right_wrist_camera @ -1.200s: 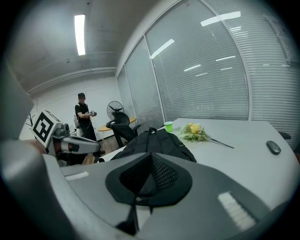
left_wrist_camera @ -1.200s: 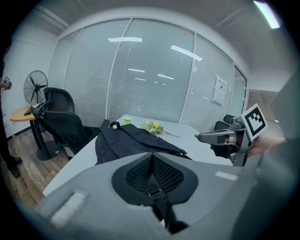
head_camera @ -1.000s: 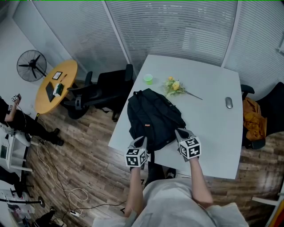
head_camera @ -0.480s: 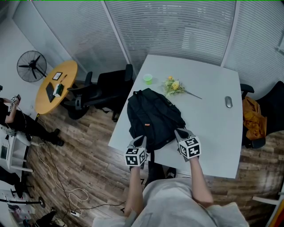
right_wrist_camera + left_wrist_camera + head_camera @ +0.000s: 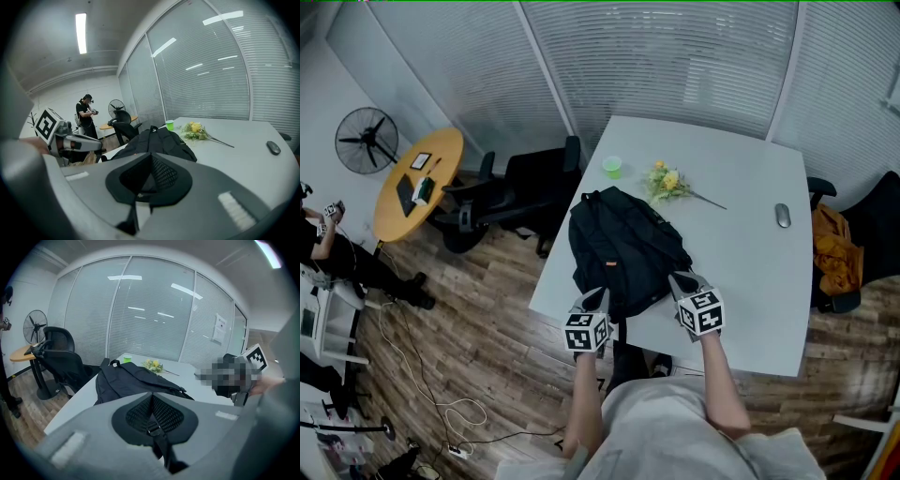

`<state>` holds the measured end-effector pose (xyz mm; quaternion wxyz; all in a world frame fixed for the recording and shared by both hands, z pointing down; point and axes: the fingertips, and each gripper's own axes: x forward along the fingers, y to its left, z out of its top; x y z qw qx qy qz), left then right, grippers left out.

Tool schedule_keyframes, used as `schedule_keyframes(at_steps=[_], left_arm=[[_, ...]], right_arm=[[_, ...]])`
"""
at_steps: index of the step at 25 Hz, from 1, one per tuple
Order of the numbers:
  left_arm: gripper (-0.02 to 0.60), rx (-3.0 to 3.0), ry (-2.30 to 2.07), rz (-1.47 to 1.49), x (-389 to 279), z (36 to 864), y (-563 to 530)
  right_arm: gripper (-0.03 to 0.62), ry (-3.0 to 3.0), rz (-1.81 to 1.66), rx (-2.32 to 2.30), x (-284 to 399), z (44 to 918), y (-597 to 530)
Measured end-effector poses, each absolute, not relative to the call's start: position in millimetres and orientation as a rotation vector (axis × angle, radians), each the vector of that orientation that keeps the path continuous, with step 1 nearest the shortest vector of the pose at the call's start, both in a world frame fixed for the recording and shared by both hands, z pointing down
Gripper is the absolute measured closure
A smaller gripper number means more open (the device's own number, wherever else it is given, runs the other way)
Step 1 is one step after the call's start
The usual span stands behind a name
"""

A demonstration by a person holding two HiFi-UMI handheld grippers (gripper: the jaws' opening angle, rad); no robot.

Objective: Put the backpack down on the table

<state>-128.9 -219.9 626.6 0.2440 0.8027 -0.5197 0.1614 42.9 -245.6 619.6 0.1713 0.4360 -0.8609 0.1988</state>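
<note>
Lying flat on table (image 5: pixel 741 216) near its front edge, backpack (image 5: pixel 623 246) looks placed. Left gripper (image 5: pixel 598 296), right gripper (image 5: pixel 680 279) both clamped on shoulder straps (image 5: pixel 152 414). Next, probably: let go.

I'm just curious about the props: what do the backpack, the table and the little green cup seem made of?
The backpack: black woven fabric, probably nylon; matte, with soft folds.
The table: smooth white top, perhaps laminate; even, faintly glossy.
The green cup: likely plastic, judging by its bright uniform colour; too small to be sure.
</note>
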Motion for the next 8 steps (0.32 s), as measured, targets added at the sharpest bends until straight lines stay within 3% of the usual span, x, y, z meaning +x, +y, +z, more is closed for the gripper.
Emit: schedule_keyframes(at_steps=[8], left_arm=[[0.584, 2.187, -1.413, 0.445, -132.0, 629.9, -219.2]], right_arm=[[0.595, -2.442, 0.565, 1.240, 41.1, 620.0, -246.6]])
